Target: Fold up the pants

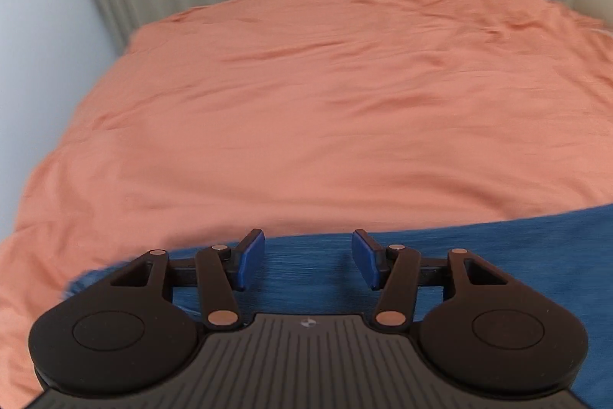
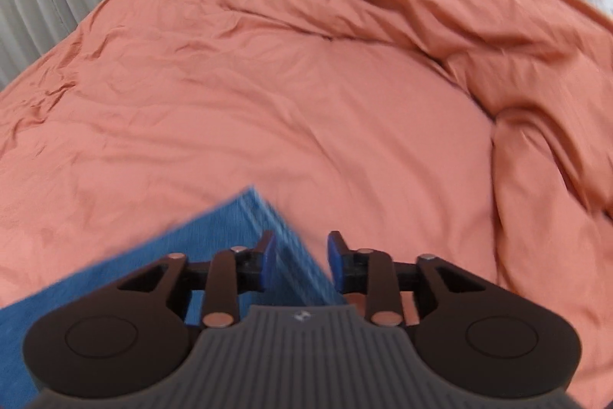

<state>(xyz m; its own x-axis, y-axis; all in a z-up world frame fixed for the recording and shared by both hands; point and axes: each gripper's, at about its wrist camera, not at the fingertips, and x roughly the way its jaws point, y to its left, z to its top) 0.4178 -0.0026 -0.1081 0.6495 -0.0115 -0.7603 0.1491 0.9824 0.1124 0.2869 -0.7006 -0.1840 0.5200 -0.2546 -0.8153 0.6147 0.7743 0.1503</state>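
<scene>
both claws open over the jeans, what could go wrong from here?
1. The right claw straddles the corner edge of the jeans; closing there may pinch only one layer, or slip off the hem.
2. The left claw sits over flat denim near the far edge; a deep grab could catch the orange duvet underneath too.
3. The duvet is rumpled on the right side, so the fold may land uneven.

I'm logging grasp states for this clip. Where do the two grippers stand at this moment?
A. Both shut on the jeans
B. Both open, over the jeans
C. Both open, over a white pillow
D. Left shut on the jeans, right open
B: the left gripper and right gripper each show a clear gap between the blue pads, with the blue jeans lying beneath on the orange duvet.
</scene>
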